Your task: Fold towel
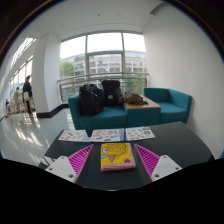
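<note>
Right now the gripper point(117, 160) is hovering released, fingers apart, over a dark table point(175, 138). Between them a yellow towel point(117, 155) is lying flat, its pink print too small to read.

A wide window point(103, 55) fills the far wall and lets in bright daylight, with trees showing through the glass. Below it stands a teal sofa point(135, 110) with dark bags point(101, 97) piled on its seat, and white walls point(185, 50) rise on either side. Nearer, a dark table point(180, 138) holds a few printed sheets point(105, 133), and off to one side a person point(28, 93) stands on the pale shiny floor point(22, 140).
</note>
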`<state>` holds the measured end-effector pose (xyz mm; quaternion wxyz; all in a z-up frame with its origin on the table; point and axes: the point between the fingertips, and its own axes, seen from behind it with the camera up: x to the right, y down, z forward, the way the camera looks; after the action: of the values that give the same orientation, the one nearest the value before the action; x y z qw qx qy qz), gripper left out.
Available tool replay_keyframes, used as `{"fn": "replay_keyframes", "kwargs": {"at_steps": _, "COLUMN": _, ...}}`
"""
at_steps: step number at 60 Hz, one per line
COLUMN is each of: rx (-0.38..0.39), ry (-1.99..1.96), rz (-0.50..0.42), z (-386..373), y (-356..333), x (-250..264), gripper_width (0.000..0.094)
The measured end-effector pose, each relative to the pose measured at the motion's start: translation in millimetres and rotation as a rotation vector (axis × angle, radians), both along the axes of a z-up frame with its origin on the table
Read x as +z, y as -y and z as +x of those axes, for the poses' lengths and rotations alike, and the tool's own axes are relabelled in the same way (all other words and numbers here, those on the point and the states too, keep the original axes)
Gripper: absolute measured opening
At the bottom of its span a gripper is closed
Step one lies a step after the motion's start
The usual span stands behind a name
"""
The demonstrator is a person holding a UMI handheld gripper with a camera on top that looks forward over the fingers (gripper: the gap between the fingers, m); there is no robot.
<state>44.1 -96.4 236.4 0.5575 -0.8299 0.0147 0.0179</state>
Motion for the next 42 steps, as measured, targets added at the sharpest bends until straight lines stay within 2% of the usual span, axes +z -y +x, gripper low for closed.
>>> {"fn": "replay_keyframes", "kwargs": {"at_steps": 20, "rx": 0.083, "ry": 0.028, "rz": 0.009, "z": -61, "y": 102, "x": 3, "gripper_width": 0.0815}}
{"fn": "replay_keyframes", "kwargs": {"at_steps": 42, "rx": 0.103, "ry": 0.015, "rz": 0.004, "z": -74, "y": 122, "x": 3, "gripper_width": 0.0812}}
